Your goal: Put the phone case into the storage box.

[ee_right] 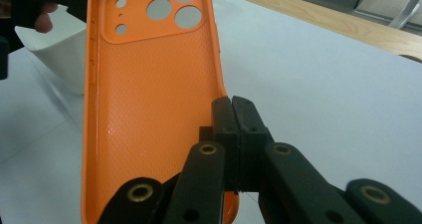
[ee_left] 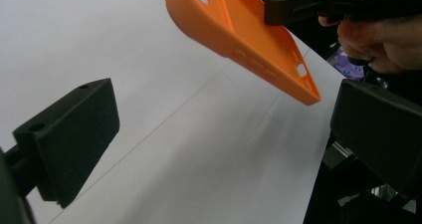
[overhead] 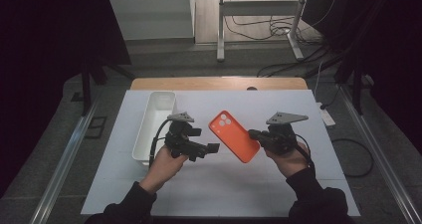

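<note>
The right gripper [overhead: 255,134] clamps the near right edge of the orange phone case [overhead: 233,136], held above the table [overhead: 278,184]; the left gripper [overhead: 211,149], jaws spread and empty, sits left of it, beside the white bin [overhead: 154,122].

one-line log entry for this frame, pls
right gripper: shut on orange phone case edge, case lifted off white mat | left gripper: open, empty, beside case | white bin: left on mat

The phone case [ee_right: 149,109] looks like soft orange silicone, matt outside, with a finely dimpled lining that catches a faint sheen. The gripper pads [ee_left: 74,139] are matt black plastic, slightly grainy. The white tub [overhead: 154,122] at nine o'clock is smooth plastic. The table [overhead: 278,99] wears a smooth matt white sheet, with bare wood at twelve o'clock.
</note>
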Motion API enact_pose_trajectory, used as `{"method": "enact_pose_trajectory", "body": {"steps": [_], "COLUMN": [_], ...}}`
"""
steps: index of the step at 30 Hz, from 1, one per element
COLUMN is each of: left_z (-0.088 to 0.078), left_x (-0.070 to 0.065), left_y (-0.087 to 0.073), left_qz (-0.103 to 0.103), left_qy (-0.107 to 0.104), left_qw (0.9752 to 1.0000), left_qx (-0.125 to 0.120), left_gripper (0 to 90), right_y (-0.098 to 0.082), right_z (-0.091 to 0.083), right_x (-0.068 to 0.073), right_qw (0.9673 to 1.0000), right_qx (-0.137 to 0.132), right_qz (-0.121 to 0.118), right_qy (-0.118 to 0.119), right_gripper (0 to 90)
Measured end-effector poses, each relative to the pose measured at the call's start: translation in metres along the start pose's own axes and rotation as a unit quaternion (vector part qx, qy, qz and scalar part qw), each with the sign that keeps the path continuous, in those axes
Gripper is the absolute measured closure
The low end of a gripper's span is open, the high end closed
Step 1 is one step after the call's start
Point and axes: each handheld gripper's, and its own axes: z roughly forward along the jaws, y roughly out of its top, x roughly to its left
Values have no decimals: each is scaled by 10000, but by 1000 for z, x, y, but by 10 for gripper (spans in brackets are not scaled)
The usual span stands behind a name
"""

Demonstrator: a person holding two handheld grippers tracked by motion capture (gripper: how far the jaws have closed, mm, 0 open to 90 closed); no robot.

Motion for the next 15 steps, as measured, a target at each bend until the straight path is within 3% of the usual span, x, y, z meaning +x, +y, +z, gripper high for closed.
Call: {"method": "enact_pose_trajectory", "body": {"steps": [15], "left_z": [15], "left_x": [4], "left_y": [3], "left_qz": [-374], "left_qy": [-230], "left_qw": [9989], "left_qx": [165], "left_gripper": [1], "right_y": [1], "right_z": [6], "right_x": [15], "right_qw": [9998], "right_qx": [-31], "right_qz": [-131], "right_qy": [122], "right_gripper": [887]}}
